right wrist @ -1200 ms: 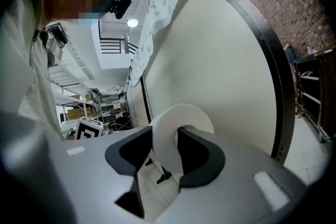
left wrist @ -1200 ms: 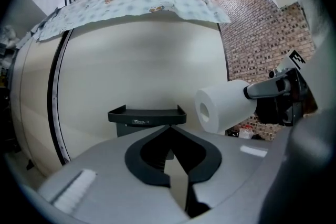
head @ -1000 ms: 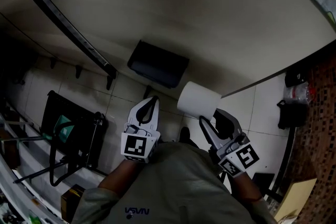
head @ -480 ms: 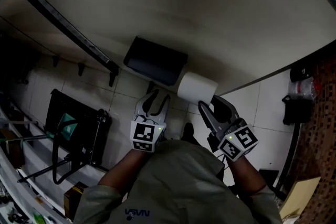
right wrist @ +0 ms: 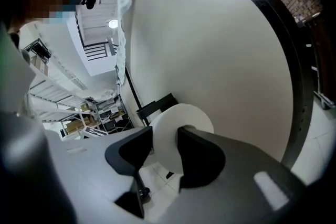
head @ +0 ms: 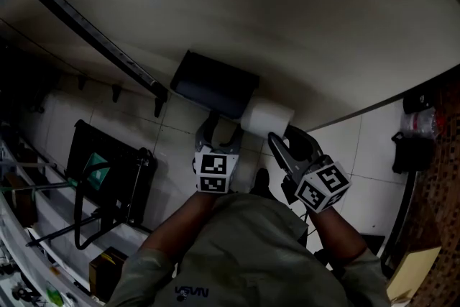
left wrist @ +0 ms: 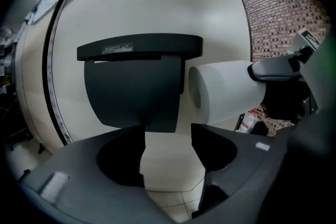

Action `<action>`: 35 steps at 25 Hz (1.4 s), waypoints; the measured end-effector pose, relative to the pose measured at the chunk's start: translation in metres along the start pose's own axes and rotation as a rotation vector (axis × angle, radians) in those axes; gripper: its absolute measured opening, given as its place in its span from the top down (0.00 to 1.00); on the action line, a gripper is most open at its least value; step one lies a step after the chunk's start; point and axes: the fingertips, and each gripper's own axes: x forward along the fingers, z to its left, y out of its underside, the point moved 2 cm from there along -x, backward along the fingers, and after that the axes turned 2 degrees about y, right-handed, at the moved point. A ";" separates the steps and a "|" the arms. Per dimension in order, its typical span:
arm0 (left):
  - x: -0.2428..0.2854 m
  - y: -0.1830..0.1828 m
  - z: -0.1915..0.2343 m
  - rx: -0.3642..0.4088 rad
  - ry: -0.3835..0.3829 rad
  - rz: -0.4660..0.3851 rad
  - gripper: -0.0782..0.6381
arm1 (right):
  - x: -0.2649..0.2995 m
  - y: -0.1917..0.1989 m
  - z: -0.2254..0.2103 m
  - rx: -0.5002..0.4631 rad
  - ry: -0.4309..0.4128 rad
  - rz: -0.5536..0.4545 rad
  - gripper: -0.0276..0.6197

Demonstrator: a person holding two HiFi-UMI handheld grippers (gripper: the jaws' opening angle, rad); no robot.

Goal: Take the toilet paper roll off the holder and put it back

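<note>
Just spread wide, with nothing between, on the left gripper (left wrist: 168, 138) under the holder (left wrist: 134, 86). Clamped on the roll (left wrist: 226, 92) with the right gripper (right wrist: 165, 138); brought lower than a second ago, just beside the holder. Probably readying the remount.

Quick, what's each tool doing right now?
Left tool: open, jaws have just been opening, nothing between them.
Right tool: closed on the toilet paper roll.
</note>
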 end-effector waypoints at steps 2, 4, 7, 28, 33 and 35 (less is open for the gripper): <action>0.003 0.001 0.002 -0.011 -0.018 0.003 0.52 | -0.001 -0.001 -0.001 0.003 0.000 0.000 0.73; 0.004 0.001 0.004 -0.027 -0.035 -0.002 0.52 | 0.000 -0.002 -0.001 0.005 -0.003 0.001 0.73; 0.005 0.002 0.007 -0.036 -0.050 -0.012 0.52 | 0.004 -0.002 -0.001 0.005 -0.008 0.005 0.73; -0.008 0.005 0.016 -0.045 -0.113 -0.002 0.55 | 0.016 0.005 0.000 0.061 -0.037 0.020 0.73; -0.017 0.007 0.016 -0.051 -0.112 0.003 0.55 | 0.020 0.007 -0.002 0.099 -0.042 0.017 0.73; -0.020 0.008 0.017 -0.048 -0.113 0.005 0.55 | 0.023 0.009 -0.003 0.118 -0.045 0.018 0.73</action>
